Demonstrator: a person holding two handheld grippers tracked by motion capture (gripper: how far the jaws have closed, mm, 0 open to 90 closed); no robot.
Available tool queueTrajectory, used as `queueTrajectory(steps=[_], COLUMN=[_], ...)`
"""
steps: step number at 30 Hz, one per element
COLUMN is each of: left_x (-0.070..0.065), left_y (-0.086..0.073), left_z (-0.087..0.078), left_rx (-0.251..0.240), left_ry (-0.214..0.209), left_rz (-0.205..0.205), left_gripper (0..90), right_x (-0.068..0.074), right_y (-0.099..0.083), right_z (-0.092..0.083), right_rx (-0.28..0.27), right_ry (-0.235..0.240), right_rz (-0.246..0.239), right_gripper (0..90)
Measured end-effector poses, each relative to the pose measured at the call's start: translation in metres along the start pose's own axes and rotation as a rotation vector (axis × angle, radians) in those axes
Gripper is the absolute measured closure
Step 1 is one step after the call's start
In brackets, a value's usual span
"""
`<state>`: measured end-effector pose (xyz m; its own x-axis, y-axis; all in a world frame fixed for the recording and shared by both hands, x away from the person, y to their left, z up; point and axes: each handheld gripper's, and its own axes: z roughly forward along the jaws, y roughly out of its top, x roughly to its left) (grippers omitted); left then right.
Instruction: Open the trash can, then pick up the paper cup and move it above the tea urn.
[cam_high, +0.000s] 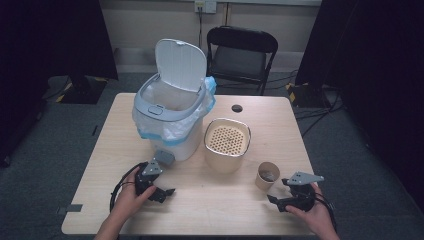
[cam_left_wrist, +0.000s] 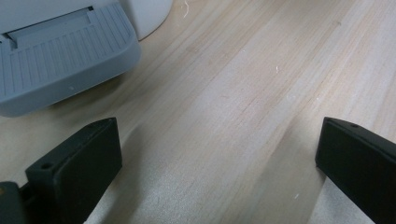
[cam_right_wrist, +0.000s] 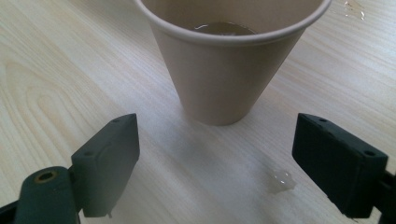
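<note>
A small tan paper cup (cam_high: 267, 174) with a little liquid in it stands upright on the wooden table (cam_high: 215, 200), right of centre. In the right gripper view the cup (cam_right_wrist: 229, 70) stands just beyond the black jaws, which are wide apart and touch nothing. My right gripper (cam_high: 272, 200) lies low near the table's front right, open. My left gripper (cam_high: 169, 191) rests at the front left, open over bare wood, close to the grey foot pedal (cam_left_wrist: 60, 56) of a white bin (cam_high: 172, 117).
The pedal bin has its lid up and a plastic liner with a blue edge. A beige round container with a perforated insert (cam_high: 226, 142) sits between bin and cup. A small drop of liquid (cam_right_wrist: 281, 179) lies on the wood. A black folding chair (cam_high: 241, 55) stands behind the table.
</note>
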<state>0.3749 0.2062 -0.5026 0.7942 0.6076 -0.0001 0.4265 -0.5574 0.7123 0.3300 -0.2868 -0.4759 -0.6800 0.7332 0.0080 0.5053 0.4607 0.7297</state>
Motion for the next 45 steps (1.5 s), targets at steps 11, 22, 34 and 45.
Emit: queueTrajectory(steps=[11, 22, 34, 45], left_x=[0.000, 0.000, 0.000, 0.000], left_y=[0.000, 0.000, 0.000, 0.000], left_z=[0.000, 0.000, 0.000, 0.000], left_rx=[0.000, 0.000, 0.000, 0.000], left_ry=[-0.002, -0.004, -0.004, -0.003], left_rz=[0.002, 0.004, 0.004, 0.004], left_gripper=[0.0, 0.0, 0.0, 0.0], right_x=[-0.003, -0.006, -0.007, -0.007], right_y=[0.000, 0.005, 0.007, 0.006], right_z=[0.004, 0.014, 0.023, 0.029], right_rx=[-0.072, -0.115, -0.154, -0.187], right_ry=[0.002, -0.007, 0.001, 0.005], right_rz=[0.031, 0.042, 0.064, 0.086], right_gripper=[14.1, 14.2, 15.0, 16.4])
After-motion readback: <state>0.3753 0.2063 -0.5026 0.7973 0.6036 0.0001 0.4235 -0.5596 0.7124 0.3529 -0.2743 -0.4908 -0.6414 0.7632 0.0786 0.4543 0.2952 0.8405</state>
